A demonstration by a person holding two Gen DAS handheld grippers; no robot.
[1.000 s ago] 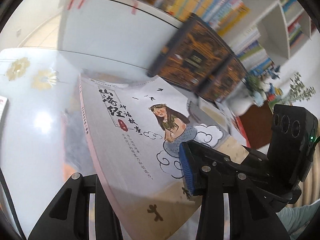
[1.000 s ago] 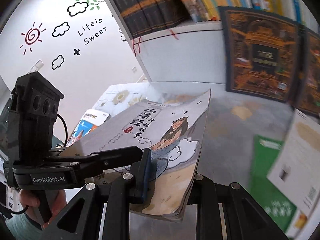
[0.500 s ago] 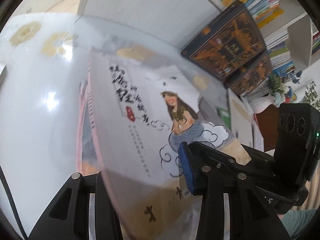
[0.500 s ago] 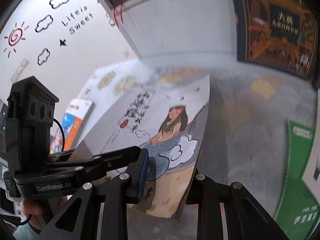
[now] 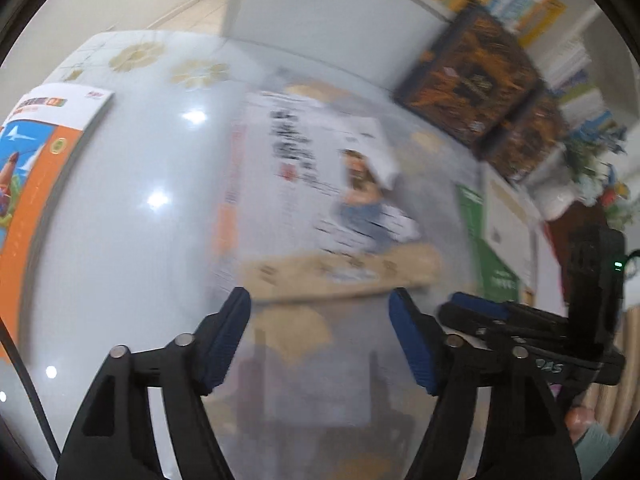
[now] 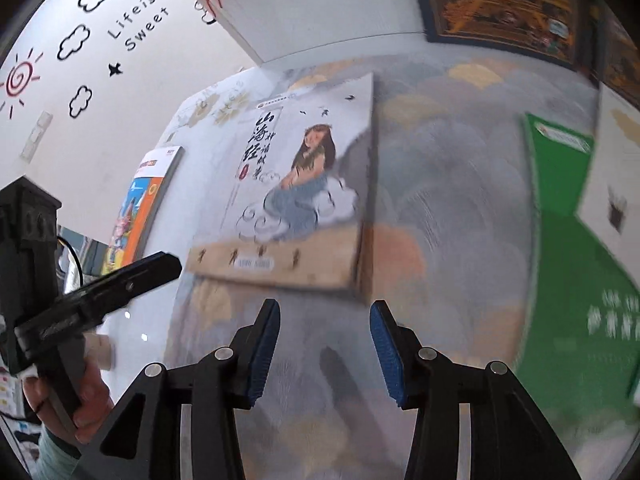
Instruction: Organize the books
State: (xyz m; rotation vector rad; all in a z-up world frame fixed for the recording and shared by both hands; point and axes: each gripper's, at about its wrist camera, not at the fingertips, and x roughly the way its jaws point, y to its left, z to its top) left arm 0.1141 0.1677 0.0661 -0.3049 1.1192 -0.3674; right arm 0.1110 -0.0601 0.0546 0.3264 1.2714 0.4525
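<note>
- The illustrated book (image 6: pixel 304 184), its cover showing a long-haired girl seated on clouds beside black Chinese title characters, lies flat on the pale patterned table (image 6: pixel 448 208), cover up.
- Its tan bottom edge faces both grippers; in the left wrist view the same book (image 5: pixel 320 184) is blurred.
- The right gripper (image 6: pixel 324 344) hovers just short of that bottom edge, its blue-padded fingers (image 6: pixel 262 350) spread wide with nothing between them; the book is beyond the fingertips, apart from them.
- The left gripper (image 5: pixel 320 344) likewise stands wide open and empty, its blue pads (image 5: pixel 412 350) on the near side of the book's bottom edge, not touching it.
- Each gripper shows in the other's view: the left one (image 6: pixel 100 296) at the left, gripped by a hand (image 6: pixel 76 404), and the right one (image 5: pixel 532 320) at the right.
- An orange-and-blue book (image 6: pixel 138 204) lies flat to the left of the illustrated book, apart from it.
- A green book (image 6: pixel 580 240) lies to the right, with a white book (image 6: pixel 616 184) partly over it.
- Dark ornate books (image 5: pixel 472 80) stand propped against the white bookshelf (image 5: pixel 320 28) at the back of the table.
</note>
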